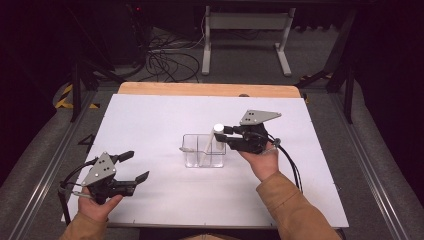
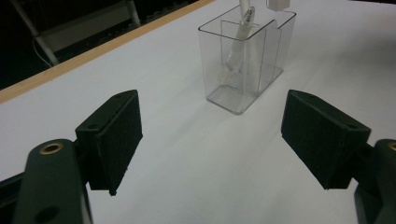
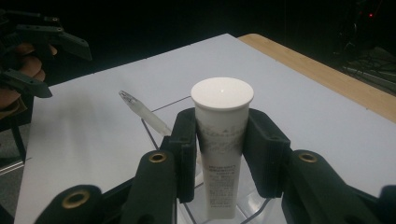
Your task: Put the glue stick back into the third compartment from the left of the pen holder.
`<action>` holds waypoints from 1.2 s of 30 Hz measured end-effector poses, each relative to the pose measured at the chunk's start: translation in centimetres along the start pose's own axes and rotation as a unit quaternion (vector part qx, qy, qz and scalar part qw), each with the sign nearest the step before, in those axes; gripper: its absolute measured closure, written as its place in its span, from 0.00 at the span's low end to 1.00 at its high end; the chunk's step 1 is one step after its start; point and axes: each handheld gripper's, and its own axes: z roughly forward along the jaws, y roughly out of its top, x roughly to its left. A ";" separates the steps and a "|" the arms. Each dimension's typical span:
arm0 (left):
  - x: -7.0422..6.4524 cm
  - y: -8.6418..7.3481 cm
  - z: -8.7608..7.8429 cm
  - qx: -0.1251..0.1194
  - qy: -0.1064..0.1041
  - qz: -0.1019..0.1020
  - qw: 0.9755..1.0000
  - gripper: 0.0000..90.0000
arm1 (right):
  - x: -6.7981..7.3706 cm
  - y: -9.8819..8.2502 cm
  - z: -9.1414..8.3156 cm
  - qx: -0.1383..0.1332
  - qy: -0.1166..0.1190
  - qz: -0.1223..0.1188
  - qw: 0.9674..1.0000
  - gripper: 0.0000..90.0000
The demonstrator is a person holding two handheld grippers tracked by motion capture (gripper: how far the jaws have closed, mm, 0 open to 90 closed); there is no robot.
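White tube (image 3: 219,154), clamped by the right gripper (image 3: 220,154), stands in a clear organizer (image 1: 202,150) on the white tabletop (image 1: 150,125); left gripper (image 1: 134,166) gapes empty.

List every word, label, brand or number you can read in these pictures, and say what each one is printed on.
None can be read.
White tube held by the right gripper: dark lines of print down its side, too blurred to read.
Clear box: no print to be seen.
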 end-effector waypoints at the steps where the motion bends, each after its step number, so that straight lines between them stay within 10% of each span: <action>1: 0.0 0.0 0.0 0.000 0.000 0.000 1.000 0.24 | 0.0 0.0 0.1 0.001 -0.001 0.000 1.000 0.74; 7: 0.0 0.0 0.0 0.000 0.000 0.001 1.000 0.24 | -0.1 -0.2 0.3 0.006 -0.004 -0.003 1.000 0.73; 24: 0.1 0.0 0.0 -0.001 0.001 -0.001 1.000 0.24 | 0.2 0.1 -0.4 0.005 -0.027 -0.023 0.999 0.29; 36: 0.1 -0.1 -0.1 -0.003 0.001 -0.007 1.000 0.22 | 0.7 0.5 -3.4 -0.016 -0.039 -0.029 0.999 0.13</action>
